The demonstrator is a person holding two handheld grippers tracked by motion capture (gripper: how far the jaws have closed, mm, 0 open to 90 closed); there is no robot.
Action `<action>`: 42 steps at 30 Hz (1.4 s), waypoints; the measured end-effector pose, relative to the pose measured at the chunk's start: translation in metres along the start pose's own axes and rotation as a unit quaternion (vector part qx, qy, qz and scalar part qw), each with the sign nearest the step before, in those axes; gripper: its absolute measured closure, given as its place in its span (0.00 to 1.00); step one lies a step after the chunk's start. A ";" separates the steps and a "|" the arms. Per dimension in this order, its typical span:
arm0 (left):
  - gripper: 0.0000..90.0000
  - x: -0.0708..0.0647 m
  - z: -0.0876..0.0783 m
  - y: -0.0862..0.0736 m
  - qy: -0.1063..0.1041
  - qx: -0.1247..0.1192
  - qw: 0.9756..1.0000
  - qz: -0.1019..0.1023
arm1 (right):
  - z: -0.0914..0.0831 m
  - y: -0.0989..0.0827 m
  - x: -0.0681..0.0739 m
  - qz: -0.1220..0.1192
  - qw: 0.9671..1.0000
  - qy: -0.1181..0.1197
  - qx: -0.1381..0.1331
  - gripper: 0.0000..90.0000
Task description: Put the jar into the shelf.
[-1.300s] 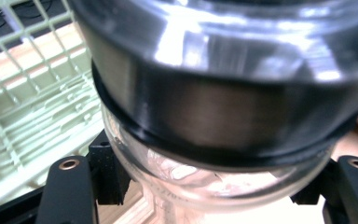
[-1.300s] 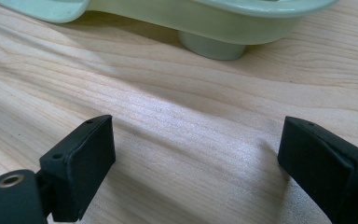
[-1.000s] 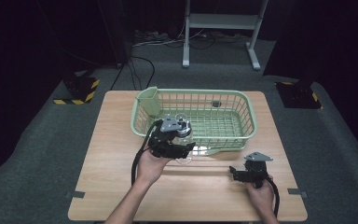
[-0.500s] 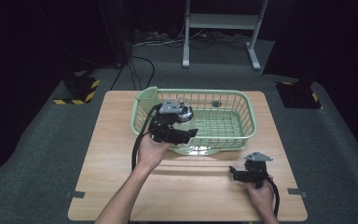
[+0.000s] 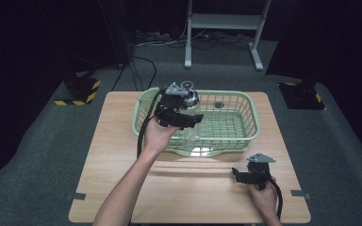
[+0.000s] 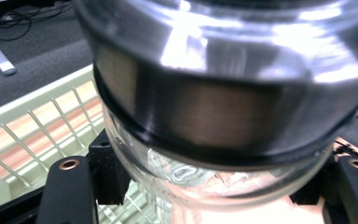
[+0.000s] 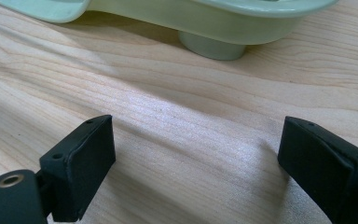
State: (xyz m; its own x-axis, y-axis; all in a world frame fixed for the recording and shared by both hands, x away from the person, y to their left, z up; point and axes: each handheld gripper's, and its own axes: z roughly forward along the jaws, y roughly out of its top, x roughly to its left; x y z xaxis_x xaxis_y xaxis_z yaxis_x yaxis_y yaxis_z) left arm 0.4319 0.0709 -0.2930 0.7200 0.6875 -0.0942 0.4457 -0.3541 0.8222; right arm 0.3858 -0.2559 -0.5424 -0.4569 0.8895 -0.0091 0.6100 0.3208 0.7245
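Left gripper (image 5: 185, 113) over near-left part of pale green plastic lattice basket (image 5: 250, 123), clamped on clear glass jar with metal lid (image 5: 189, 99). Right gripper (image 5: 243, 174) low near wooden table (image 5: 113, 155) near-right corner, jaws apart, nothing between.

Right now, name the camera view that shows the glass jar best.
The left gripper view: the glass jar sits close up, its metal band and clear body between the left tool's jaws. The high view shows it small at the left tool, over the green basket. The right gripper view gives table and basket foot.
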 end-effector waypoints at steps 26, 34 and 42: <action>0.35 0.041 0.068 0.014 0.068 0.020 0.997 -0.029 | 0.000 0.000 0.000 0.000 1.000 0.000 -0.001 0.12; 0.35 0.050 0.092 0.011 0.089 0.031 0.995 -0.042 | 0.000 0.000 0.000 0.000 1.000 0.000 -0.001 0.12; 0.35 0.060 0.118 0.008 0.104 0.052 0.992 -0.044 | 0.000 0.000 0.000 0.000 1.000 0.000 -0.001 0.12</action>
State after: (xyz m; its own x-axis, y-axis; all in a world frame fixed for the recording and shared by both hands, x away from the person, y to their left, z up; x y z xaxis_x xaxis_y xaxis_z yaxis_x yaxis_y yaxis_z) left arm 0.5410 0.0345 -0.3585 0.5550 0.8310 -0.0372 0.5632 -0.3425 0.7520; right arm 0.3859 -0.2558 -0.5425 -0.4562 0.8898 -0.0093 0.6087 0.3196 0.7262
